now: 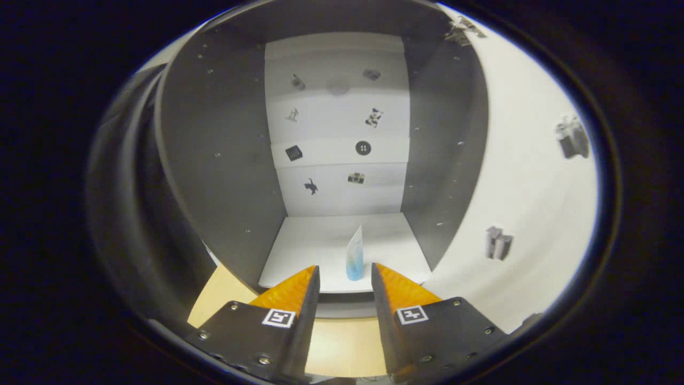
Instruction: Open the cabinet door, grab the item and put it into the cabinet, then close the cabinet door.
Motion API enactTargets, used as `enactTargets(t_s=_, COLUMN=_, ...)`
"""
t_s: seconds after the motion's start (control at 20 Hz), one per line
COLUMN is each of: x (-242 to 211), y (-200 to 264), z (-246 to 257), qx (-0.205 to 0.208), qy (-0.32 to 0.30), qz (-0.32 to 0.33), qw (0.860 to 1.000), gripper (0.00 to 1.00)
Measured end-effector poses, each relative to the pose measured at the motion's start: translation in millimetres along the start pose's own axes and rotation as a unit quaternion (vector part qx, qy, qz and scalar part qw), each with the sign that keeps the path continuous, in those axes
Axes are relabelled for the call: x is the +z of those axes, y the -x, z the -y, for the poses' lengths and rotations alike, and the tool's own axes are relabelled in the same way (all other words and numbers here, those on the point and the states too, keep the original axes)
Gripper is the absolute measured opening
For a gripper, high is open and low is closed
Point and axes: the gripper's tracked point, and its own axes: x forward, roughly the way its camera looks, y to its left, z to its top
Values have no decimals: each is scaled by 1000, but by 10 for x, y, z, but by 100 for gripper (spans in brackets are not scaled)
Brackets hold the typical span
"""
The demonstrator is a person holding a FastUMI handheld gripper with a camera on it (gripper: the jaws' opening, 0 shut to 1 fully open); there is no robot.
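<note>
A small blue and white tube [355,255] stands upright, cap down, on the white bottom shelf [299,251] of the open cabinet [214,160], near its front edge. My gripper [345,274] is open, and its fingertips sit just before the shelf's front edge. The tube stands just ahead of the fingers, in line with the gap between them, and neither finger touches it. The cabinet has dark grey side walls and a white back panel [336,123] with small dark stickers. The open door [523,176] is white and swung out to the right of the opening.
A light wooden tabletop [342,345] lies below the cabinet, under my fingers. The door's inner face carries a few small dark stickers. The cabinet's left wall stands close beside my left finger.
</note>
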Motion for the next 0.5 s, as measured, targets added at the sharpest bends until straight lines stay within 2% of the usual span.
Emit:
enactTargets(t_s=0.2, x=-30, y=607, z=168, qx=-35, qy=9, qz=52, qw=998, gripper=55)
enactTargets(t_s=0.5, x=-161, y=1453, z=371, qx=-59, qy=3, qz=104, qw=993, gripper=55)
